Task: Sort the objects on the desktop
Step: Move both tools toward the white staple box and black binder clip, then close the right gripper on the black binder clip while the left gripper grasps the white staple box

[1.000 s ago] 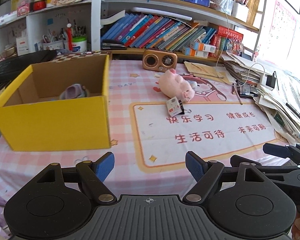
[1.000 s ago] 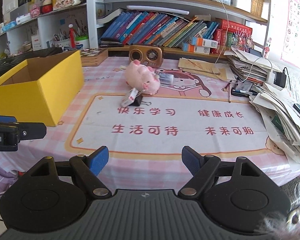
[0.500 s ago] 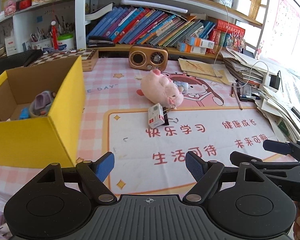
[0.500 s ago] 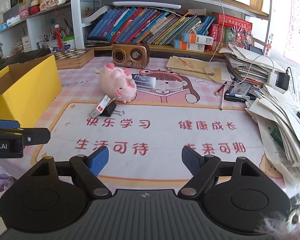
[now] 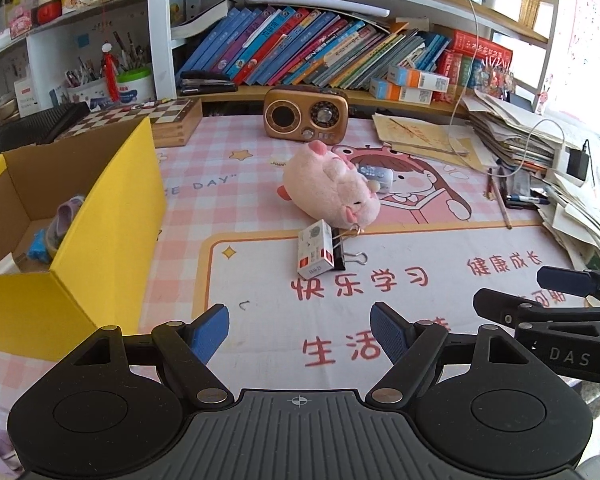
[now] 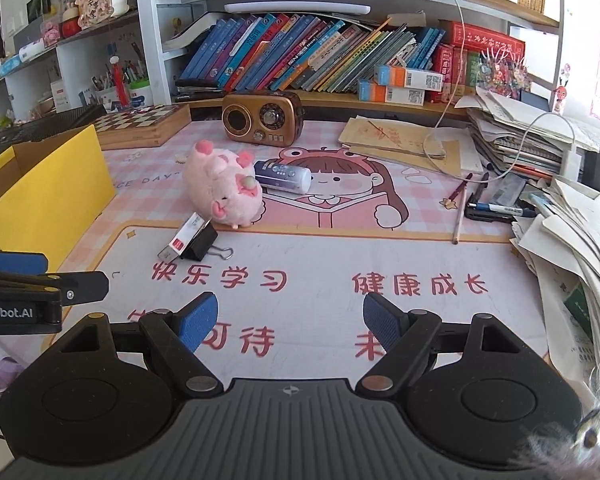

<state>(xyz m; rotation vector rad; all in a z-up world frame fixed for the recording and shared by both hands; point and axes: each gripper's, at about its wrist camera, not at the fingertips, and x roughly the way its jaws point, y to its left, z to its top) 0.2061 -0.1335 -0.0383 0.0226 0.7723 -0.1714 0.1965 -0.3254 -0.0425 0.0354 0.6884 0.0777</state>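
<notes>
While both grippers hang above the near edge of the surface, the findings are as follows.

Left gripper [image 5: 299, 334]: jaws apart, nothing between the blue pads; it points down at the printed mat. Its side also shows at the left edge of the right wrist view [image 6: 40, 280].

Right gripper [image 6: 290, 322]: jaws apart, nothing between them; it hangs over the red characters on the mat. It appears at the right edge of the left wrist view [image 5: 556, 304], beside the left gripper.

Surface [image 5: 220, 184]: covered with a pink checked cloth and a cartoon mat [image 6: 380, 264].

Plush pig [image 5: 330, 188]: pink, lying on its side near the middle of the surface, in front of the radio.

Small card box [image 5: 315, 249]: white with a red band, just in front of the pig, leaning against a black binder clip [image 5: 339, 250]. The clip's wire handle lies toward the right grippers' side.

White tube [image 6: 283, 176]: lying flat just behind the pig, touching it or nearly so; which one cannot be told.

Yellow box [image 5: 112, 232]: open-topped cardboard, at the left of the surface, well apart from the pig. Inside lie a pale purple item [image 5: 66, 216] and a small blue item [image 5: 38, 245]; what they are cannot be told.

Radio [image 5: 306, 114]: brown, upright at the back of the surface.

Chessboard case [image 5: 160, 114]: left of the radio, behind the yellow box.

Paper stacks [image 6: 540, 148]: piled along the right side, with pens [image 6: 496, 208] lying loose beside them.

Bookshelf [image 6: 320, 60]: behind the surface, books leaning in a row.
</notes>
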